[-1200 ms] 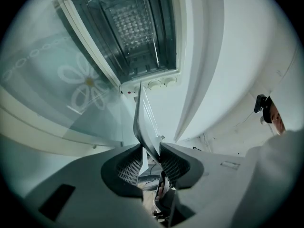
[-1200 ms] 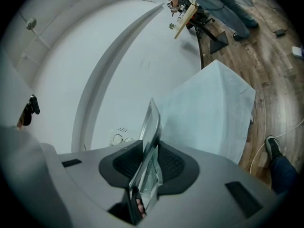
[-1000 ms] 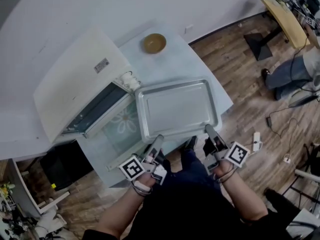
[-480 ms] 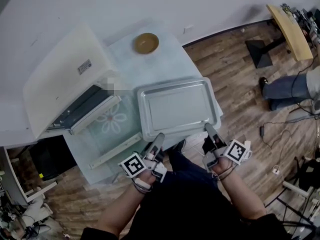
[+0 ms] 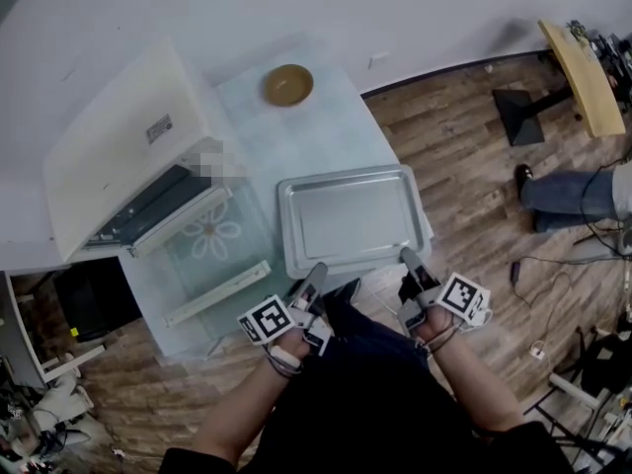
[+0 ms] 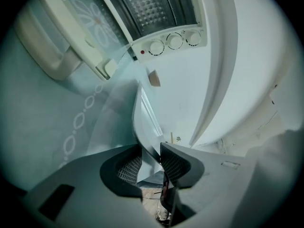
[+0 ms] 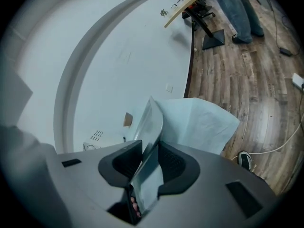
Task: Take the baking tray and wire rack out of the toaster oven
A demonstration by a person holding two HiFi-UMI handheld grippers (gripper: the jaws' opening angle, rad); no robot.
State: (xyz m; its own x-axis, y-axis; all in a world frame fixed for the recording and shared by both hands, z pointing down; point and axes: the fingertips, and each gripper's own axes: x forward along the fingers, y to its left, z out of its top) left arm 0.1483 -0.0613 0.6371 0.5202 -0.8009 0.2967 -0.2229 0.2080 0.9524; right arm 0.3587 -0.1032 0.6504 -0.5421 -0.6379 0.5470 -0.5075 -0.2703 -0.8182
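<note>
The silver baking tray point(image 5: 351, 220) lies level over the near right part of the pale table point(image 5: 316, 136), and its near edge juts past the table's edge. My left gripper point(image 5: 314, 273) is shut on the tray's near rim at the left. Its jaws have just been opening a little, with the rim point(image 6: 142, 127) still between the pads. My right gripper point(image 5: 407, 258) is shut on the same rim at the right, and the tray point(image 7: 149, 127) runs between its pads. The white toaster oven point(image 5: 118, 156) stands at the left with its glass door point(image 5: 212, 255) folded down. A grid-like rack point(image 6: 152, 8) shows inside.
A brown bowl point(image 5: 287, 85) sits at the table's far end. The oven's knobs point(image 6: 174, 42) face my left gripper. On the wooden floor to the right are a seated person's legs point(image 5: 578, 191), a desk point(image 5: 578, 62) and cables. A dark box point(image 5: 94, 304) sits under the table.
Both grippers have carried the tray to the right, away from the oven door, and lower toward the table. The open door now shows in full.
</note>
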